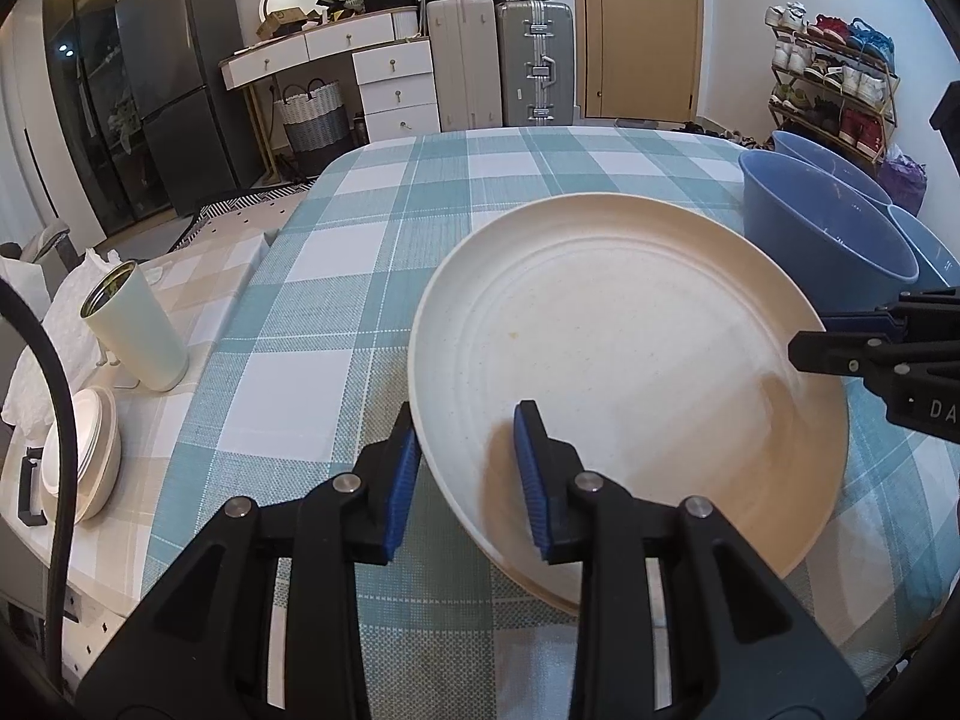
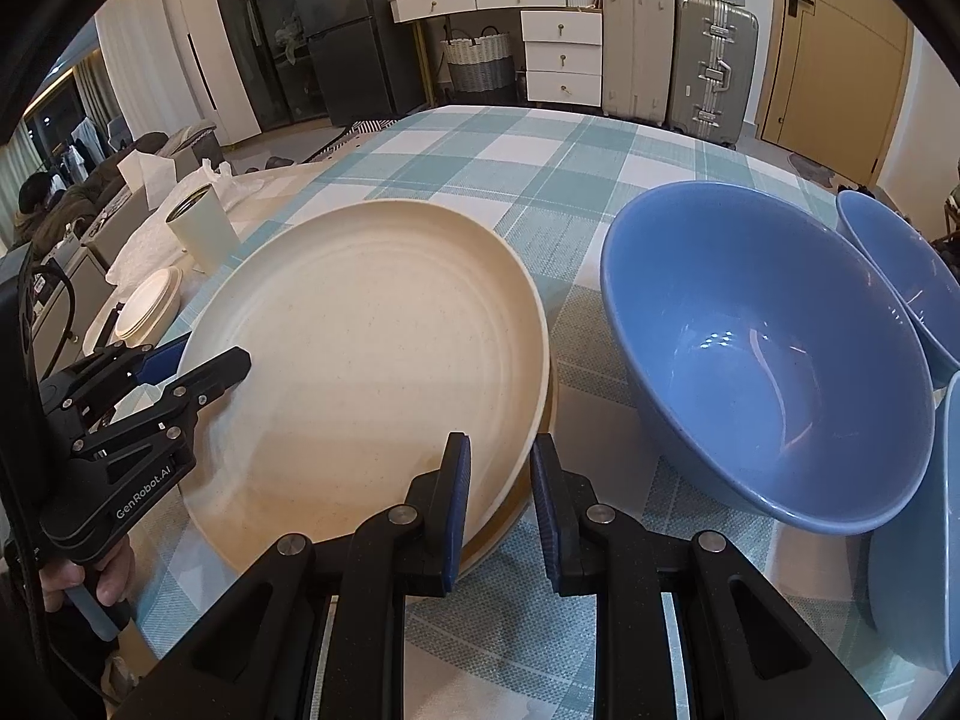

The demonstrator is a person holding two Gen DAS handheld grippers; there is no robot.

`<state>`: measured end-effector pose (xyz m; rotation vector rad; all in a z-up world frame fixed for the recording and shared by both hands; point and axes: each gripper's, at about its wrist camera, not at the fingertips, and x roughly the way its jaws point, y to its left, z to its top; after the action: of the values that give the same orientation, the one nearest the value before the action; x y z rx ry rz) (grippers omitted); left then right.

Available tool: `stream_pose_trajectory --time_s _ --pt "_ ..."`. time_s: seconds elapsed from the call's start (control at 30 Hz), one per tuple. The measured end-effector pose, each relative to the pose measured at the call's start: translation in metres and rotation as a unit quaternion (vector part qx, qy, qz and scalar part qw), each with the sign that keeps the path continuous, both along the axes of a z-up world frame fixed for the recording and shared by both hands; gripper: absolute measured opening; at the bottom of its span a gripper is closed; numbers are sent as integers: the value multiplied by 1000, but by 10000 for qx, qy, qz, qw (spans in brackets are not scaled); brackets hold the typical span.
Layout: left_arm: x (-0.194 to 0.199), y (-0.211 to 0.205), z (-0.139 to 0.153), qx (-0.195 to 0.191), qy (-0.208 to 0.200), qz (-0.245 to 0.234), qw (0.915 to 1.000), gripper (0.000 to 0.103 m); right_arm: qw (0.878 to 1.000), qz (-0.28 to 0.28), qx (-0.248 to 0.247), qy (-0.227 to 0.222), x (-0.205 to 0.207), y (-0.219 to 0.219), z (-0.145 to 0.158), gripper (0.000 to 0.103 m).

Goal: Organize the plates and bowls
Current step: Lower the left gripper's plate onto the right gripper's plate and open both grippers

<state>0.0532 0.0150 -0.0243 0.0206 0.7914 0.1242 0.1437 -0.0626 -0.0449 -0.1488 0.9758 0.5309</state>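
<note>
1. Both tongs are clamping one cream plate: the left gripper is pinching its near-left rim, one blue pad under the edge and one on the inner face, while the right gripper is biting the opposite rim with its jaws nearly closed on it.
2. A second cream plate is showing as a thin edge just beneath the held one.
3. Everything is sitting on a table dressed in a teal-and-white checked cloth – behind it a room is showing suitcases, white drawers, a dark fridge and a shoe rack.
4. Right of the plate, blue bowls are standing close together, the nearest one just beside the plate's rim.
5. Off the table's left edge, a pale tumbler and a small stack of cream dishes are resting on a lower checked surface.
6. Open cloth is lying beyond the plate toward the far edge – nothing is crowding that side.
7. Being round, the plate is offering no long axis; it is facing up, tilting slightly.
</note>
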Motion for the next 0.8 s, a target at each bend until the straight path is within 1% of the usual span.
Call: stream_pose_trajectory --time_s 0.3,0.4,0.63,0.8 --pt "0 -7 -6 166 32 -69 9998 28 9999 -58 -106 -70 -7 0 -2 21" --pt "0 -10 -8 278 29 -79 9996 28 9997 -63 -194 -143 -9 0 -1 21" --pt "4 -9 -15 356 166 -76 9992 29 9994 -47 -282 -200 -10 2 -3 22" --pt "6 -12 -18 535 209 -106 9983 30 9990 -56 -360 -248 -10 3 -4 22"
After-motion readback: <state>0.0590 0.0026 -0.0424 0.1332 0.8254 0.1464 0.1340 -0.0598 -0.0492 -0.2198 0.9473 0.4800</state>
